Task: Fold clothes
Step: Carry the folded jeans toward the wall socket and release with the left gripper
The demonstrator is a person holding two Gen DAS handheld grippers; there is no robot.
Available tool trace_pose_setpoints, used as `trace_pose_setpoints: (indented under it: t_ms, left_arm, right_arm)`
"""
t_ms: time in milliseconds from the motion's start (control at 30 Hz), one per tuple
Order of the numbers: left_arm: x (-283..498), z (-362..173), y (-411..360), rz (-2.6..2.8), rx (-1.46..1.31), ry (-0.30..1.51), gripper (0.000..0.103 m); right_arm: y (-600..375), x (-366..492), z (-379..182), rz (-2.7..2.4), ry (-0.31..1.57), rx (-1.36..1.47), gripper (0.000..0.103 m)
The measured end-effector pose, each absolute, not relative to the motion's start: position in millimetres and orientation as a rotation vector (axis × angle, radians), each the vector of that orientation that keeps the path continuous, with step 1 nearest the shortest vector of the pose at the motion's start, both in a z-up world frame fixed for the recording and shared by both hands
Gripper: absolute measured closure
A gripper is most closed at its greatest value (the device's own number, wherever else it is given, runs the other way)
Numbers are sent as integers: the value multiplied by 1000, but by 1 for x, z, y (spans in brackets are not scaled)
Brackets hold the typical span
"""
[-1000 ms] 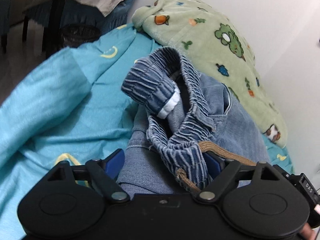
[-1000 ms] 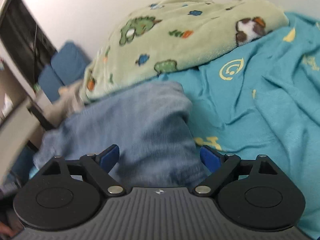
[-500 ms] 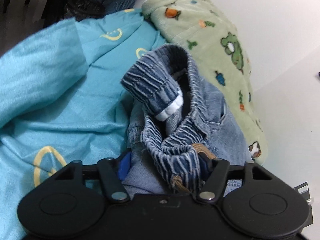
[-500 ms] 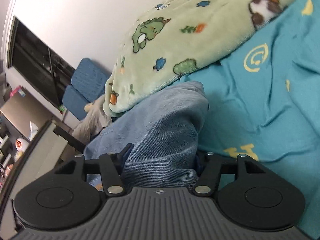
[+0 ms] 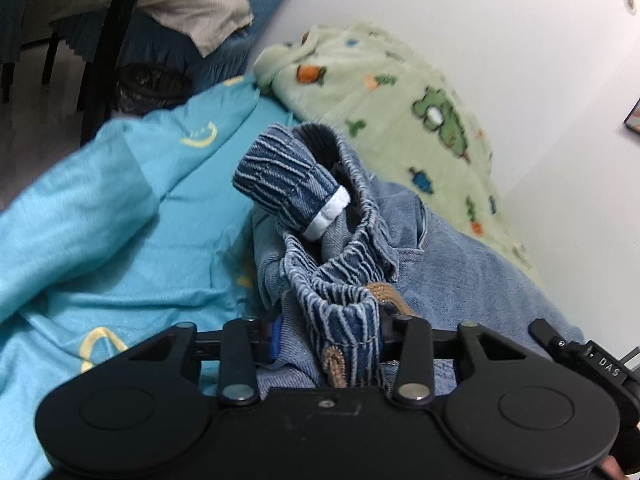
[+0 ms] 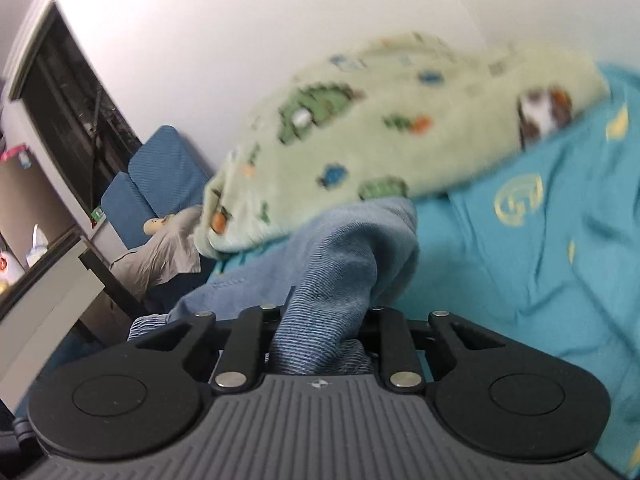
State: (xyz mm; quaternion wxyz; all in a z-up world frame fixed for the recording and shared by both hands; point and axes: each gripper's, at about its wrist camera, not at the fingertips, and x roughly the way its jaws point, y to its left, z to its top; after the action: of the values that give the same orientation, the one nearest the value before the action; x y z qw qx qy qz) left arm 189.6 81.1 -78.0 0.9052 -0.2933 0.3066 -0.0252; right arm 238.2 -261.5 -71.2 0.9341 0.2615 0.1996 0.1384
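- Your left gripper (image 5: 328, 336) has the gathered, elastic waistband (image 5: 332, 304) of the pair of light blue denim trousers (image 5: 472, 272) bunched between its jaws, which are closing onto it; a brown drawstring (image 5: 334, 366) hangs by the pinch.
- Your right gripper (image 6: 320, 340) is closing too, with a thick fold of the trouser leg (image 6: 324, 312) already squeezed between its narrow jaws.
- To do this step well, let both grips finish tightening before you lift further, so that no layer slips out.
- Check that each pinch takes every layer of denim; the waistband is lumpy and one side could escape.
- Keep the drawstring clear of the jaws if you can, since it may pull the band askew.
- Raise both ends evenly and draw them apart just enough to take out the slack, so the trousers hang flat for the fold.
- The trousers lie on the turquoise bedsheet with yellow motifs (image 5: 120, 208), close beside the pale green fleece blanket with cartoon prints (image 5: 400, 120) along the white wall (image 5: 520, 40).
- Judge your lift so the denim does not drag that blanket with it.
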Motion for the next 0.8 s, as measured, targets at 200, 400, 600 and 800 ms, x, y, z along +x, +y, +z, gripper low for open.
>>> trace_pose_setpoints:
  t_ms: [200,400,600,800]
  left_arm:
    - [162,-26,66,-135,-588,570,67]
    - [143,25,21,-243,-570,545,67]
    - [126,55,-59,-392,-540,552,66]
    - [121,64,-164,-575,-484,572,66]
  right_arm:
    - [-274,205,-16,275,330,503,83]
    - [-312,160,35,230,258,476,83]
    - [-385,102,69,134,199,475,83]
    - [-478,45,79,3,164,478,83]
